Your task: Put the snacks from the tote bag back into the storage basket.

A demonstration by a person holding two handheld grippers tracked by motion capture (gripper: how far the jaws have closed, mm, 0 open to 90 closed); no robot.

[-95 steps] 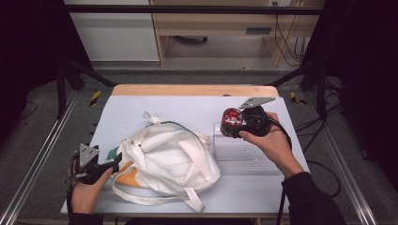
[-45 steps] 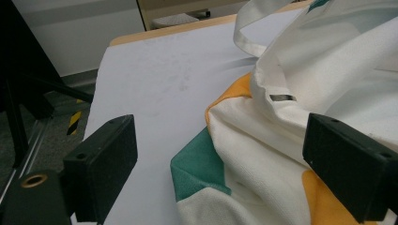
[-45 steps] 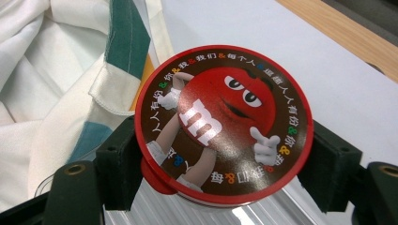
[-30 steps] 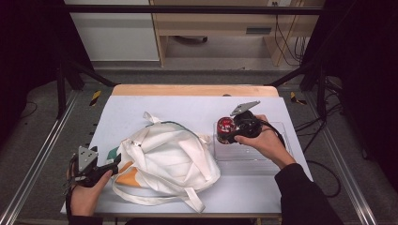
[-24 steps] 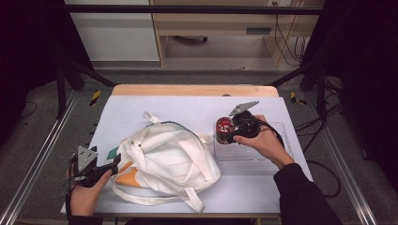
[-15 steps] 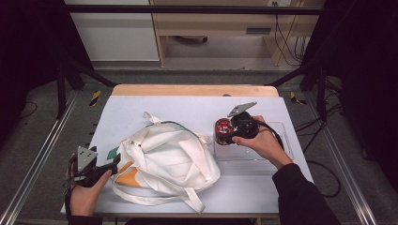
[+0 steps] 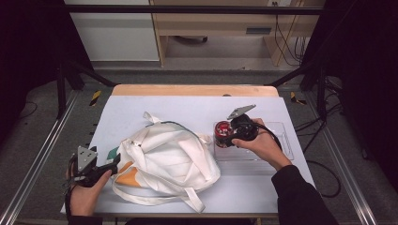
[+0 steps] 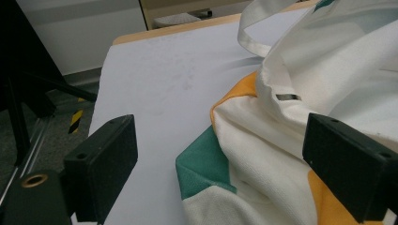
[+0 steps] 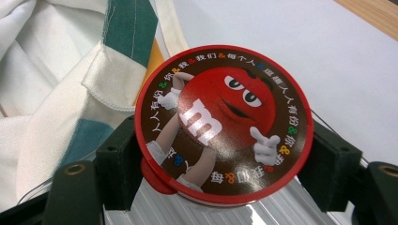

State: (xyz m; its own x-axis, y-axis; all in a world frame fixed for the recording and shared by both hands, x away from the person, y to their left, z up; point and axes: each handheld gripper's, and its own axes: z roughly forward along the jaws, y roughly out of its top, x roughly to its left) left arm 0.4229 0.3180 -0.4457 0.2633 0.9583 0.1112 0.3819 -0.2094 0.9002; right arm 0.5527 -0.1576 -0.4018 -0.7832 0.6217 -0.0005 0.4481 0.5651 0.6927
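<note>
— What's at your left?

— My left gripper [image 8: 220,173] stands spread, jaws either side of the cloth bag's [image 7: 164,157] corner, not pinching it. Bare white table [image 7: 141,105] lies beyond.

— And your right?

— My right gripper [image 9: 225,164] pinches the round red candy tub [image 9: 224,123] by its sides (glossy lid facing me), over the clear ribbed tray [image 7: 281,145], just beside the bag's soft canvas edge.

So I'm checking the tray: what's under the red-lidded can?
The clear tray lies under the red-lidded can, clamped in the right gripper. The lid hides the can's base.
</note>
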